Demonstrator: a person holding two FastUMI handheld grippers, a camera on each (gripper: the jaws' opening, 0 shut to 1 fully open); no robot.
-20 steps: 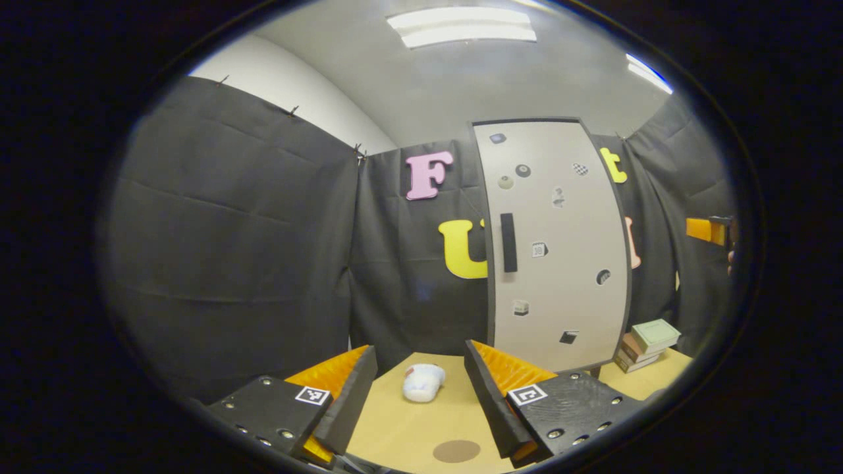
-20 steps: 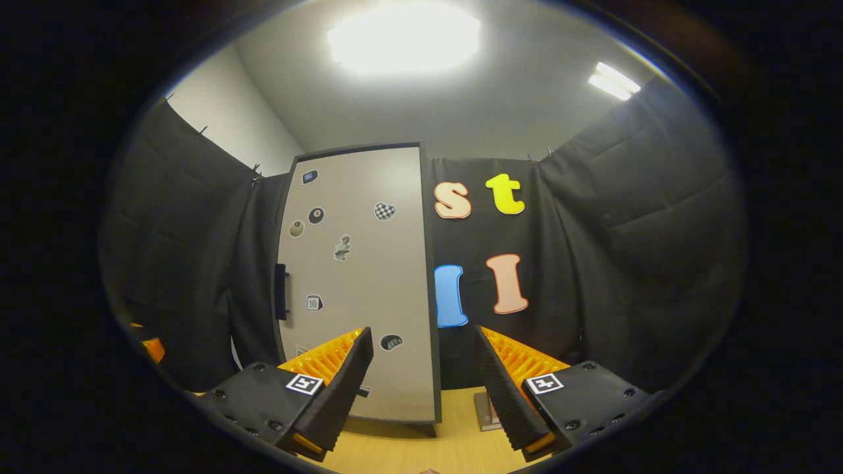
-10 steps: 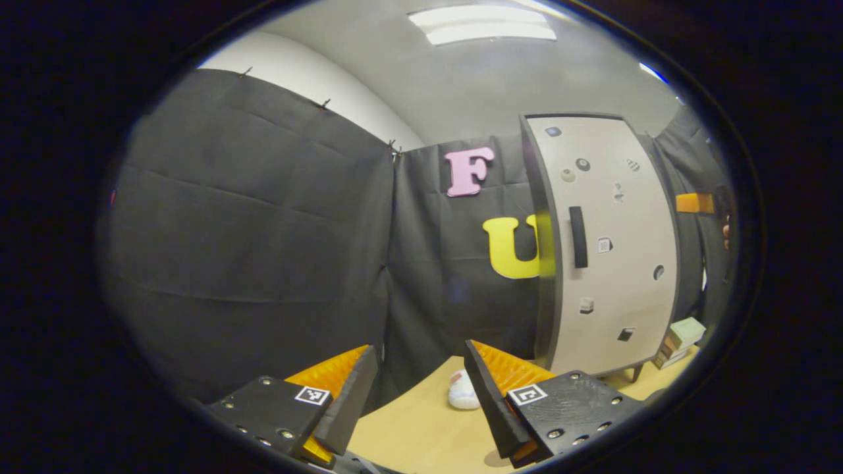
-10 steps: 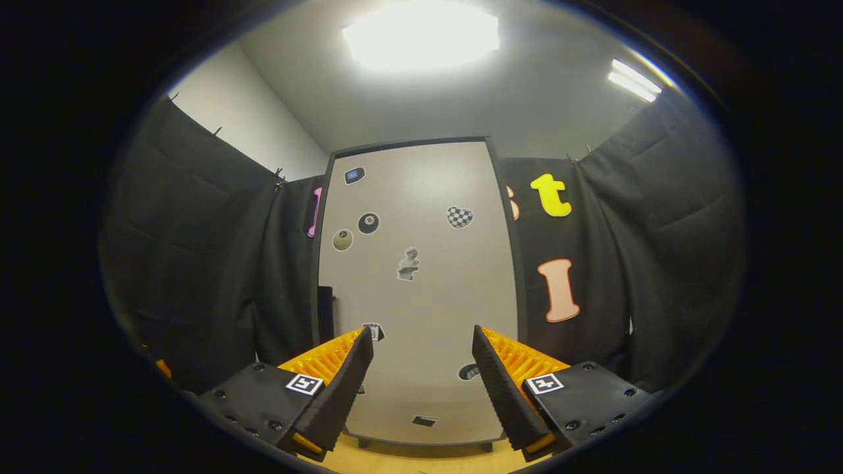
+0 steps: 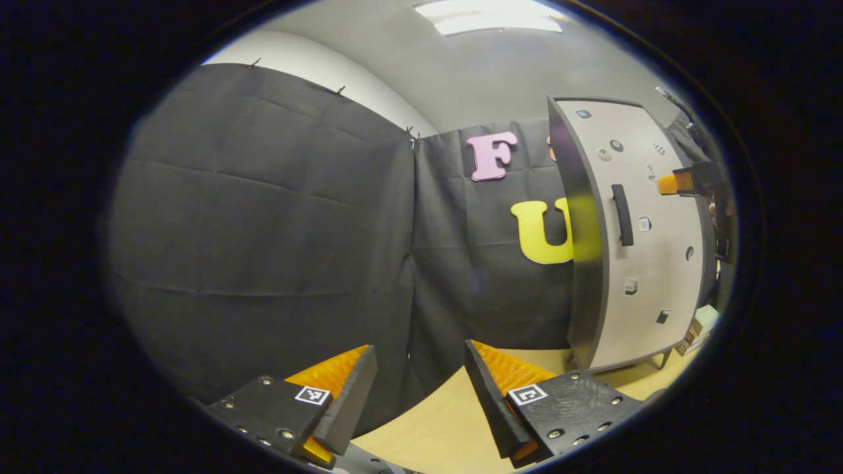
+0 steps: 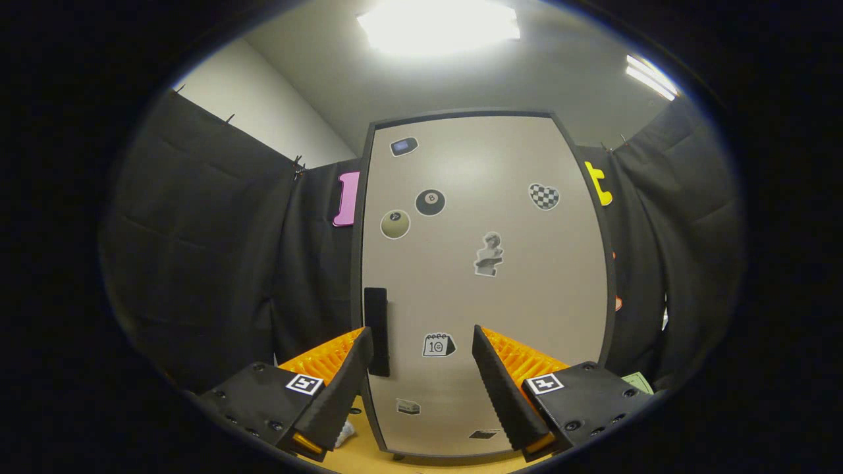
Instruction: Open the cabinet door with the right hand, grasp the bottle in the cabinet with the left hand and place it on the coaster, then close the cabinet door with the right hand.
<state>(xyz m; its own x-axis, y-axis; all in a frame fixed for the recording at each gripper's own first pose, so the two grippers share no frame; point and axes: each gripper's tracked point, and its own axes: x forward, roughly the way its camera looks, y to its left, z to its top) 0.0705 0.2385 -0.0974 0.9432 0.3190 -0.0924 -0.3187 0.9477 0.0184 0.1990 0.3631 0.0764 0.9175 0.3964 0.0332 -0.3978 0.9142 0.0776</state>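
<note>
1. The first step is in hand, by my reading: the tall beige cabinet door with a dark frame and small stickers [image 6: 484, 283] stands closed, facing the right gripper [image 6: 421, 378], so the bottle is shut away inside and cannot be seen.
2. The right gripper's fingers are spread apart and hold nothing. The black vertical bar handle [image 6: 376, 331] near the door's left edge appears just beside the left finger, not between the two.
3. The left gripper [image 5: 418, 388] is also released and empty, held above the light wooden worktop [image 5: 454, 424] and aimed mostly at the booth's black cloth wall. The cabinet stands off to its right, and the handle [image 5: 622, 214] shows there too.
4. In that same view the right gripper [image 5: 685, 182] shows in front of the door's upper part, apart from the handle.
5. The next move likely calls for shifting the right gripper sideways until the handle sits between its fingers, closing on it, then pulling along the hinge arc.
6. The left gripper should stay clear of the swinging door.
</note>
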